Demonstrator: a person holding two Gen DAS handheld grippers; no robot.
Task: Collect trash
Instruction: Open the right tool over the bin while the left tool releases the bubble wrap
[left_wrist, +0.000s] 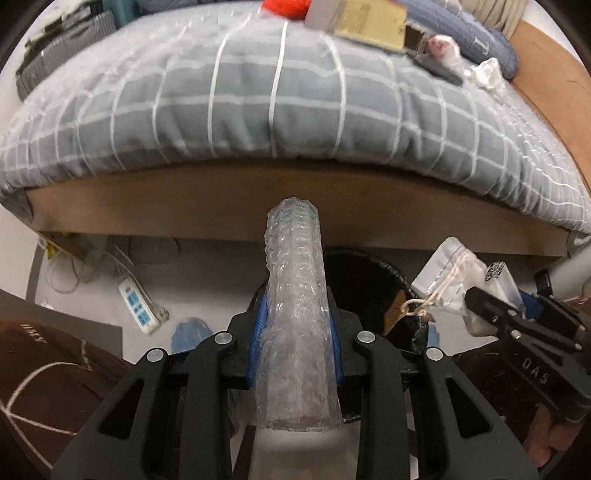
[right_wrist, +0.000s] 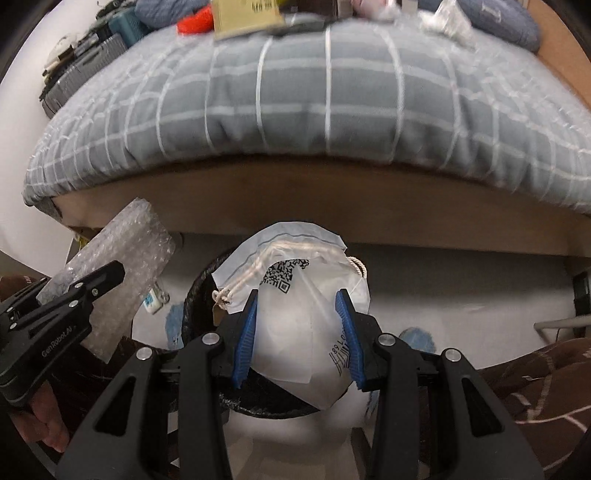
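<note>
The left gripper (left_wrist: 297, 325) clamps a roll of bubble wrap (left_wrist: 295, 295), and the right gripper (right_wrist: 297, 332) grasps a white plastic packaging bag (right_wrist: 295, 314). Both hang over a black trash bin (left_wrist: 369, 280) on the floor beside the bed (left_wrist: 258, 110), apparently for dropping.

Bed (left_wrist: 258, 110) has a grey checked cover; boxes (left_wrist: 369, 18) and crumpled plastic (left_wrist: 487, 72) sit at its far end. On the floor (right_wrist: 461, 288) below the bed: black bin (left_wrist: 373, 273), power strip (left_wrist: 138, 308)

Dim, motion-blurred, fisheye-warped edges (dark corners)
</note>
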